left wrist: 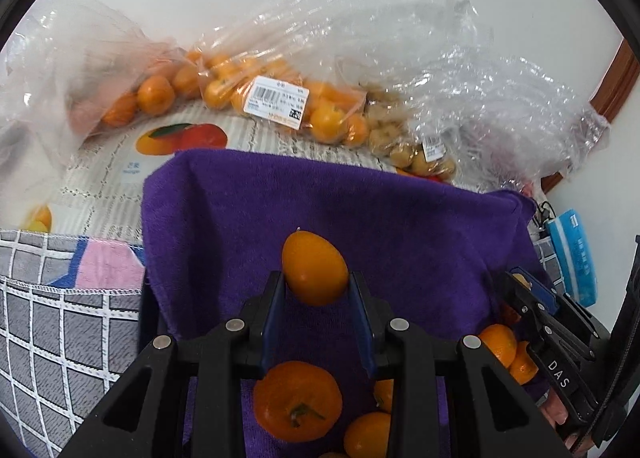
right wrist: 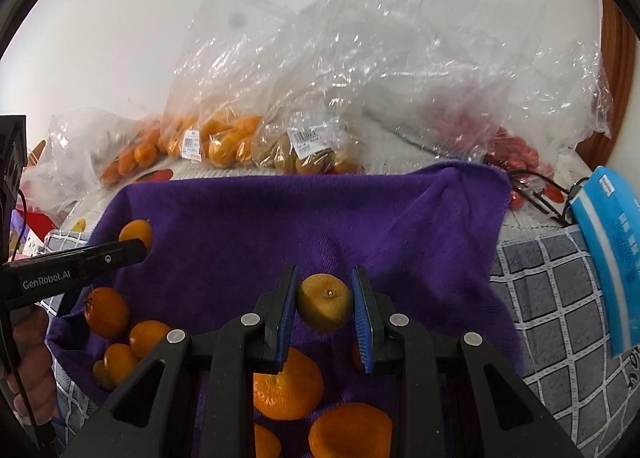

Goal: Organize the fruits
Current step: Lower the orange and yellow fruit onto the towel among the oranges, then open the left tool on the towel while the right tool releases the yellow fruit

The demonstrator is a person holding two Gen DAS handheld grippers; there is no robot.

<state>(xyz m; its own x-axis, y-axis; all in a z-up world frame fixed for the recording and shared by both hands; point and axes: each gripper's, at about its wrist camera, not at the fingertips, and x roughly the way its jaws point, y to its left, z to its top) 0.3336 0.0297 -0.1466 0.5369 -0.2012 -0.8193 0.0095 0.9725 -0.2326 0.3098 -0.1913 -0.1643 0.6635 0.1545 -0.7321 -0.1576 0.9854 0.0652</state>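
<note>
While clear bags (left wrist: 256,90) behind hold oranges, the left claw (left wrist: 316,290) grips a kumquat (left wrist: 314,266), the right claw (right wrist: 324,306) a yellowish fruit (right wrist: 324,302)

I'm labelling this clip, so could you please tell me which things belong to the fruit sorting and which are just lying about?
Part of the job:
- oval orange kumquat in the left gripper
- yellowish round citrus in the right gripper
- loose orange mandarins
- purple towel
- clear plastic fruit bags

Lying about:
- blue packet
- grey checked cloth
</note>
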